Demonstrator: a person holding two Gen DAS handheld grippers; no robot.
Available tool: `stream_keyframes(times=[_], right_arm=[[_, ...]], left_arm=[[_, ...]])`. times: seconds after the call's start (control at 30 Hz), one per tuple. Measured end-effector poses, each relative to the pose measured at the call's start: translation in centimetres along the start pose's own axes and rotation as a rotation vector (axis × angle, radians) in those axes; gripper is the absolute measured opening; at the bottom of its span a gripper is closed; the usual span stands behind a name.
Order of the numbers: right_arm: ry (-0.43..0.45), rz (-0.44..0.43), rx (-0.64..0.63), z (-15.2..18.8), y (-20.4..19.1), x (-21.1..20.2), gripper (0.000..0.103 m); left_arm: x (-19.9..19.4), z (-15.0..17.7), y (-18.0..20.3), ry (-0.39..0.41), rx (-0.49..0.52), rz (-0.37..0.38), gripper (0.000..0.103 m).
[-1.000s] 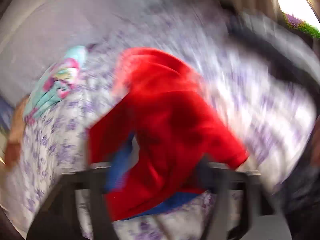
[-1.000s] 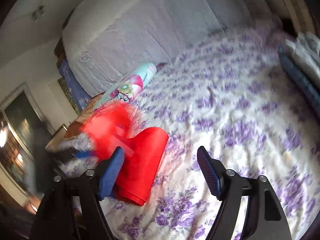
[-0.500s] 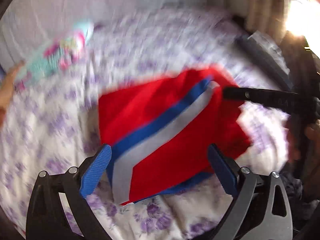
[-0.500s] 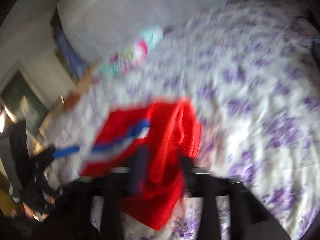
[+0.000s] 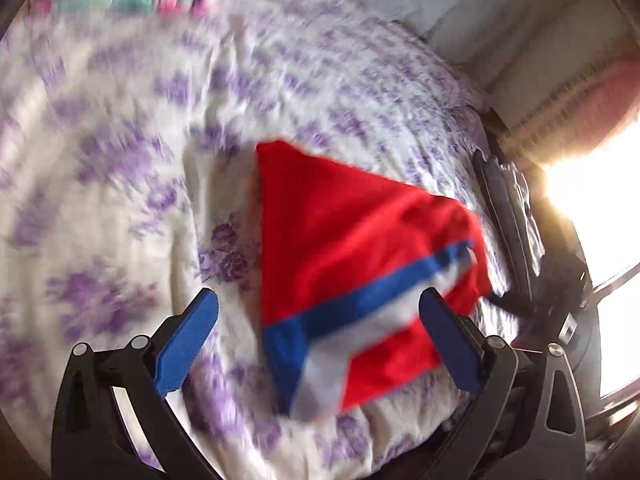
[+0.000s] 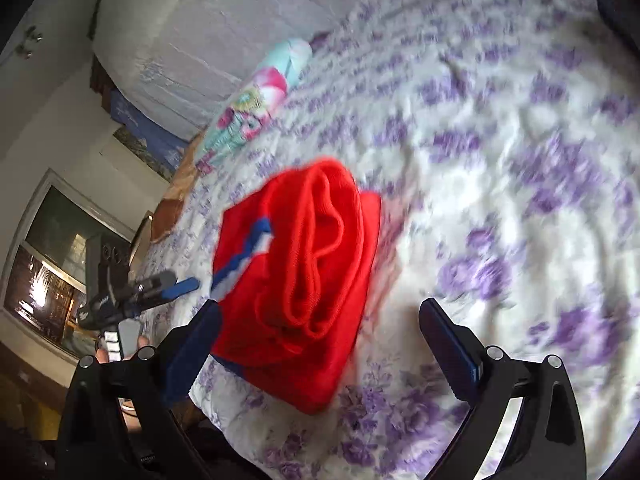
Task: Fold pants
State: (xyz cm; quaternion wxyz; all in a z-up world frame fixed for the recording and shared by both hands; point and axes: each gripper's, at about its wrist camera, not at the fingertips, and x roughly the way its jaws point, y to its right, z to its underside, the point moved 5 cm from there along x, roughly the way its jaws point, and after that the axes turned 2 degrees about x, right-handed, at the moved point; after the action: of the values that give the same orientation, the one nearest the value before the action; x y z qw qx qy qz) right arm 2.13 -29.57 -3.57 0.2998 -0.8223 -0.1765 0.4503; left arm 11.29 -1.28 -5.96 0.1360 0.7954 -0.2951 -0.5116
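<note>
The red pants (image 5: 352, 248) with a blue and white side stripe lie folded in a compact bundle on the floral bedsheet (image 5: 120, 160), near the bed's front edge. My left gripper (image 5: 320, 344) is open and empty, its fingers astride the near end of the pants. In the right wrist view the pants (image 6: 304, 280) show as a layered red bundle. My right gripper (image 6: 320, 348) is open and empty just in front of it. The left gripper (image 6: 160, 286) shows at the left in that view, beside the pants.
A turquoise and pink patterned bundle (image 6: 256, 104) lies near the grey headboard (image 6: 208, 32). A dark folded item (image 5: 504, 216) lies at the bed's right edge by a bright window (image 5: 592, 216). A window and furniture (image 6: 52, 264) stand beyond the bed's left side.
The left gripper let go of the pants and opened. The right gripper went from shut to open and drew back. The pants now lie folded on the bed.
</note>
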Motion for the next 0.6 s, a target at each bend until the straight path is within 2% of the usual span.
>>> stream_keyframes(times=[0.1,0.17,0.2,0.27,0.33,0.37,0.43,0.5,0.6], right_arm=[[-0.004,-0.014,-0.021,-0.5,-0.5,1.8,0.1],[-0.029,-0.064,0.009,-1.0,-0.8,2.6,0.1],[-0.068,-0.097,0.034,-1.2,-1.0,3.3,0.1],[-0.133,-0.071,0.022,-1.2,-1.8,4.4,0.1],[-0.152,-0.061,-0.006,-1.0,-2.6,4.6,0.098],[-0.145,-0.089,-0.008,-0.8,-2.9,4.3,0.073],[-0.15,-0.102,-0.023,-0.3,-3.0,3.9,0.043],[-0.136,-0.125,-0.017,0.2,-3.1,3.2,0.04],[-0.108,-0.137,-0.023,1.3,-3.3,1.9,0.038]], left_arm=[[3.6,-0.5,0.5,-0.065,0.0,0.026,0.098],[5.0,-1.1,1.0,-0.076,0.017,0.02,0.098],[5.4,-1.5,1.4,-0.074,0.017,0.029,0.098],[5.9,-2.3,1.8,-0.088,0.004,0.063,0.098],[5.5,-2.3,2.7,-0.092,0.026,0.083,0.098],[5.4,-2.3,3.1,-0.087,0.042,0.087,0.098],[4.3,-1.7,3.5,-0.073,0.035,0.123,0.097],[3.1,-1.0,4.3,-0.058,0.031,0.155,0.093],[1.8,0.1,4.5,-0.025,0.054,0.11,0.075]])
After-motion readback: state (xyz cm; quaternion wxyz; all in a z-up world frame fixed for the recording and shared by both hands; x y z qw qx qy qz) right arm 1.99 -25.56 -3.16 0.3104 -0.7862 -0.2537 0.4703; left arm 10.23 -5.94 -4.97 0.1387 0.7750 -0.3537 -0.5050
